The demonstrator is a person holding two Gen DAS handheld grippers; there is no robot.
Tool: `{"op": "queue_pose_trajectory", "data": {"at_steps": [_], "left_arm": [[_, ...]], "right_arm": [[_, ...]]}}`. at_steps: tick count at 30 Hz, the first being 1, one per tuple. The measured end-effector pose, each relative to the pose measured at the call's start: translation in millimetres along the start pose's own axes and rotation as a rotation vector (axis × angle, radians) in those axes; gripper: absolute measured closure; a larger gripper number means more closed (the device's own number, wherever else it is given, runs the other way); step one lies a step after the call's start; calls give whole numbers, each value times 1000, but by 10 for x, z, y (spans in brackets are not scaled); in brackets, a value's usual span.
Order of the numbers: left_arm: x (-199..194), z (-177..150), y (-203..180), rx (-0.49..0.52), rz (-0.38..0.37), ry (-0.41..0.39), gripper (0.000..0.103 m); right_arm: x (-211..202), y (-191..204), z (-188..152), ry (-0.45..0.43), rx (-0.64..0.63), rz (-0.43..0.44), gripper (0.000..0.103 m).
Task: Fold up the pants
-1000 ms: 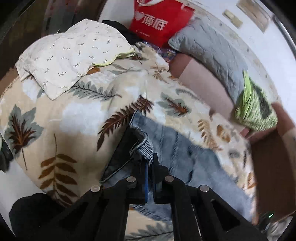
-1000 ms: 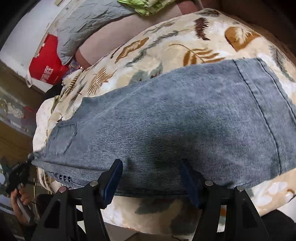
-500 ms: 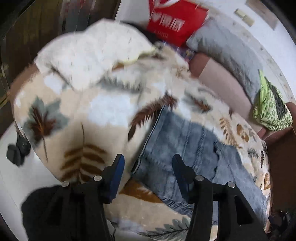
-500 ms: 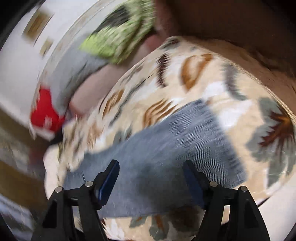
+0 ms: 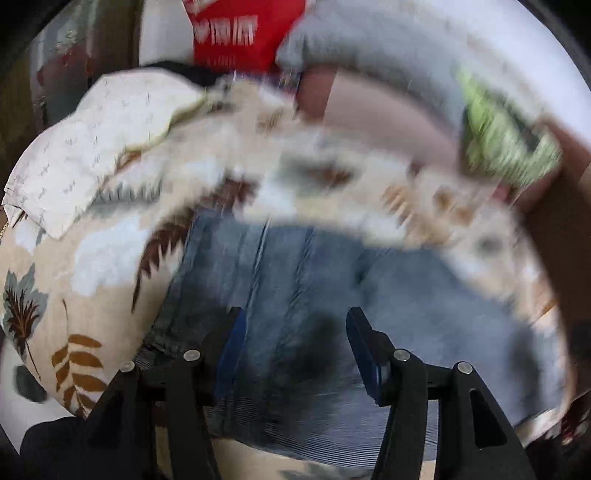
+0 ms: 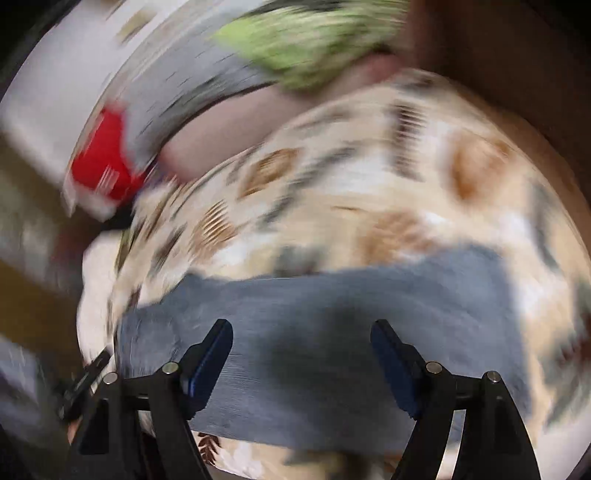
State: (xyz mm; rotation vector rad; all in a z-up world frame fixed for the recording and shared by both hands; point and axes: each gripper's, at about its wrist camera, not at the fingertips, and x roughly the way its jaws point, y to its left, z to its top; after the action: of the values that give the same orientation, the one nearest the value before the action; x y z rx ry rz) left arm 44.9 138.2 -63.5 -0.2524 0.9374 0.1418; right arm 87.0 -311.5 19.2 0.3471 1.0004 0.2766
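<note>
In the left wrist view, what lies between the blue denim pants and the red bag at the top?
In the left wrist view, leaf-print bedding and something dark lie between the blue denim pants and the red bag.

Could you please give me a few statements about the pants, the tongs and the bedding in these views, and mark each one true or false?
1. The blue corduroy pants lie on a leaf-print blanket. True.
2. The left tongs are clamped on the waistband. False: they stand open above the cloth, gripping nothing.
3. The right tongs are open and empty. True.
4. A red bag sits past the far edge of the blanket. True.
5. The pants hang from a hanger. False: they lie flat.
6. The green cloth lies on top of the pants. False: it sits apart, beyond the blanket.
</note>
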Motion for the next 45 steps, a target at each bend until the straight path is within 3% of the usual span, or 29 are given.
{"op": "queue_pose_trajectory", "data": {"at_steps": [1, 3, 6, 12, 14, 15, 16, 17, 22, 25, 28, 30, 31, 34, 37, 43, 45], "left_arm": [[125, -45, 36, 3, 21, 36, 43], [165, -99, 72, 20, 33, -7, 38], [159, -102, 73, 21, 29, -8, 38], [165, -124, 110, 21, 7, -27, 38], [170, -122, 103, 22, 5, -30, 38], [171, -121, 102, 20, 2, -30, 38], [168, -120, 102, 18, 1, -30, 38], [170, -118, 102, 17, 1, -30, 38], [169, -121, 100, 16, 3, -33, 38], [165, -130, 104, 18, 1, -40, 38], [160, -142, 99, 17, 4, -47, 37], [158, -145, 84, 21, 14, -49, 37], [157, -146, 80, 21, 17, -50, 37], [157, -149, 63, 20, 30, -54, 36], [158, -159, 39, 27, 50, -63, 33], [165, -156, 19, 35, 81, -65, 30], [158, -133, 1, 36, 92, -53, 30]], "right_arm": [[135, 251, 66, 15, -74, 14, 23], [444, 720, 210, 51, -203, 39, 23], [1124, 1367, 443, 127, -377, 24, 24], [2118, 1758, 584, 308, -494, -2, 38], [2266, 1816, 501, 361, -538, 0, 75], [2311, 1859, 447, 369, -578, -24, 83], [2319, 1895, 425, 354, -602, -51, 99], [2323, 1909, 426, 334, -614, -77, 101], [2466, 1871, 435, 280, -593, -169, 101], [2347, 1781, 439, 211, -504, -136, 97], [1970, 1643, 424, 130, -383, -95, 78], [1568, 1493, 334, 68, -295, -36, 44], [1395, 1427, 275, 43, -257, -13, 40], [849, 1153, 15, 13, -148, 90, 40], [578, 699, -189, 33, -23, 122, 40], [449, -582, -200, -20, 268, 38, 40], [607, -1047, -145, -13, 371, -42, 39]]}}
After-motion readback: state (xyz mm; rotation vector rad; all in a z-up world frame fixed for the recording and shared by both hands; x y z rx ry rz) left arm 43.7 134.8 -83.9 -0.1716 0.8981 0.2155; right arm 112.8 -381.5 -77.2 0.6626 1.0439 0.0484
